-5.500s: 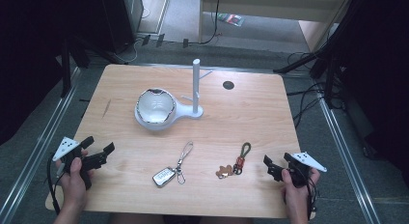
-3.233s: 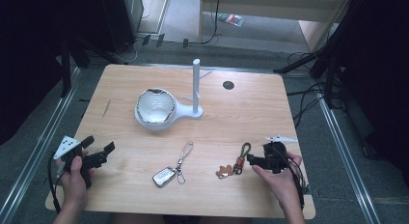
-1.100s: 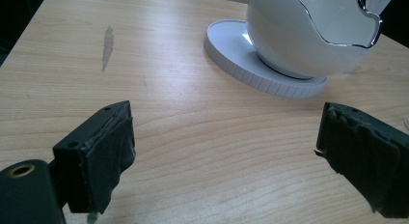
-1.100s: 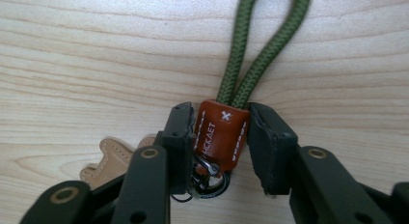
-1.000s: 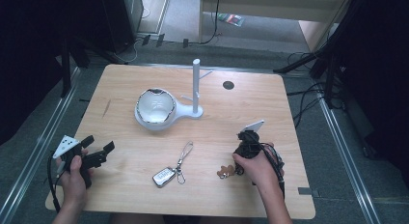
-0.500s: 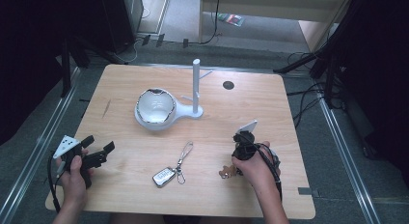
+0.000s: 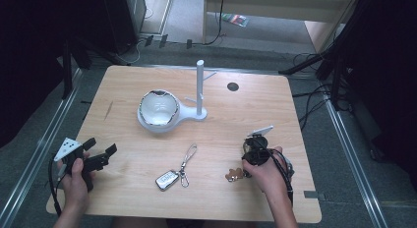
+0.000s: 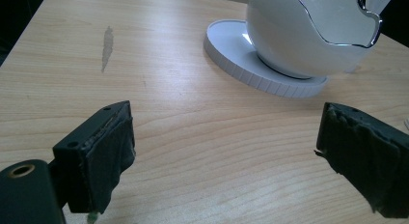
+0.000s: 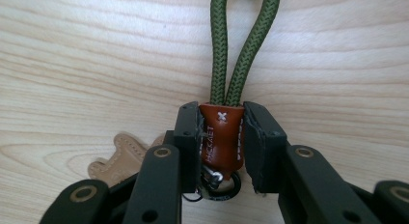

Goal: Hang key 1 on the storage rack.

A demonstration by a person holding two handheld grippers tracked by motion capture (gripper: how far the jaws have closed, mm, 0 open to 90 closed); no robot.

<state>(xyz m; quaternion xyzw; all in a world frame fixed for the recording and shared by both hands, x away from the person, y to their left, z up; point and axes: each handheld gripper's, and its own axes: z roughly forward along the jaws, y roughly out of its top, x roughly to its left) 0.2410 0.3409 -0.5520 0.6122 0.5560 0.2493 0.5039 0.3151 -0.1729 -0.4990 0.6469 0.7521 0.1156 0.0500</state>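
Keychain [image 9: 222, 132] brown leather tab pinched by right gripper [image 9: 221, 147] fingers, lettering unreadable, left gripper [image 8: 226, 156] fingers spread.

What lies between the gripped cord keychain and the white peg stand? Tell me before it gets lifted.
Nothing visible does. The right gripper is shut on the cord keychain; only bare table lies between it and the white peg stand. The car key fob lies off to the left.

Bare table [image 7: 123, 93] left; bowl [image 7: 157, 109] and stand [image 7: 200, 88] (mid-table) block centre.
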